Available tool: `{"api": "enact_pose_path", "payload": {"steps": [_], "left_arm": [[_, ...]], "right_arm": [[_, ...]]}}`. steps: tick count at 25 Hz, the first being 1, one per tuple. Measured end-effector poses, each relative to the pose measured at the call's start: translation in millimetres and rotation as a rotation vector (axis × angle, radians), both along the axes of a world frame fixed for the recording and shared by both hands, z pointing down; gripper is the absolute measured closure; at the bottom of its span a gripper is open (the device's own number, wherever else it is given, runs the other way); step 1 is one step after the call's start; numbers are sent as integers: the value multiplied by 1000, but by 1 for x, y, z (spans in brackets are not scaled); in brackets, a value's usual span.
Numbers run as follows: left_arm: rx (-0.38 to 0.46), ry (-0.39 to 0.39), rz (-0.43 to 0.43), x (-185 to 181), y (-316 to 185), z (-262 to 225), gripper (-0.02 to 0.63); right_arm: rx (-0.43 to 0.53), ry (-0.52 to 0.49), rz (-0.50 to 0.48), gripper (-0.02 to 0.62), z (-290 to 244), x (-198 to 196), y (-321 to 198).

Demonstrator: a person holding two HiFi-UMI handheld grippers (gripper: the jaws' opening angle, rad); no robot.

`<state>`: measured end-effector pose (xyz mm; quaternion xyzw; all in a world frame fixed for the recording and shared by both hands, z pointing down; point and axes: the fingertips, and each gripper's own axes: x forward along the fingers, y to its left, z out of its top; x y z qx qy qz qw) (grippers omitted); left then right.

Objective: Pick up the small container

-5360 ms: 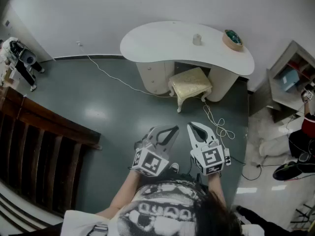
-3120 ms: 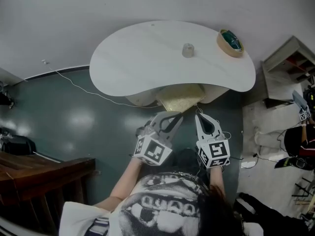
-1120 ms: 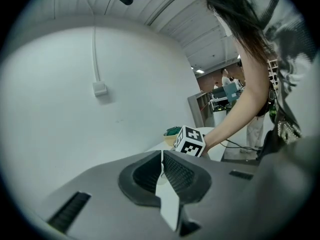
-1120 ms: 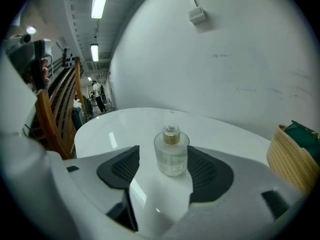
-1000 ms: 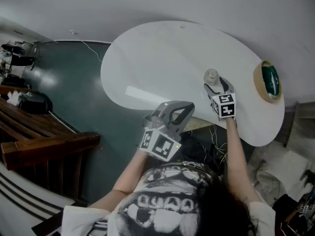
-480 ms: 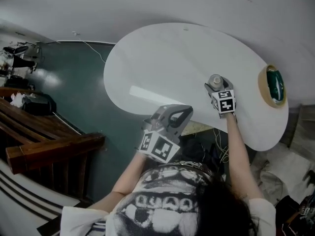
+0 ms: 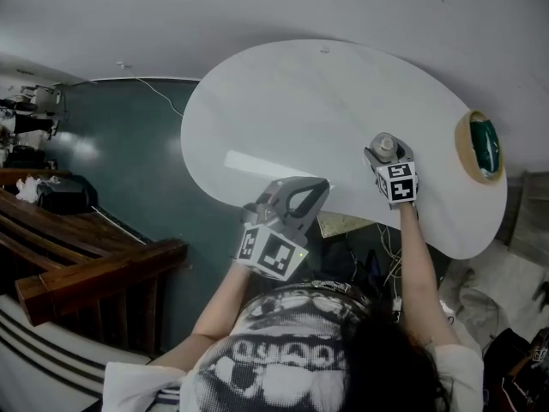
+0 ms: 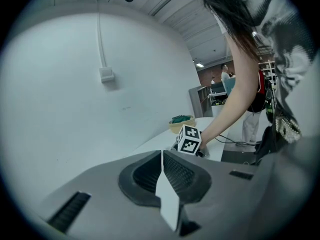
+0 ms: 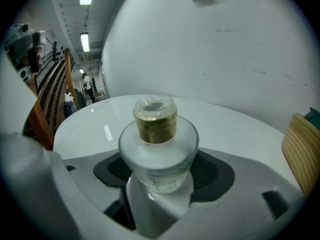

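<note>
Right gripper (image 7: 383,154): clamped on container (image 9: 157,149), right of centre on table (image 7: 283,110) | left gripper (image 7: 302,192): jaws together, empty, lower centre | advice: lift straight up, squeeze steady, container upright.

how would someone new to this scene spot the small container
Find the white kidney-shaped table; near its right end the right tongs grip the small container. It is a frosted glass jar with a gold neck and clear cap, unlike the woven basket with green contents at the table's edge.
</note>
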<state>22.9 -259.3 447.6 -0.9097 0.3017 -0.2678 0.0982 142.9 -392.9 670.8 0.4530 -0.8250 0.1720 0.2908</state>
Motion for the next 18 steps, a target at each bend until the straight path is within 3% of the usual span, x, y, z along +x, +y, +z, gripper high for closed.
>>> {"api": "enact_pose_path", "payload": {"steps": [18], "left_arm": [[-14,26,94,-38,-8,8,594]], "right_arm": [[105,-70,111,261,-90,-26,28]]}}
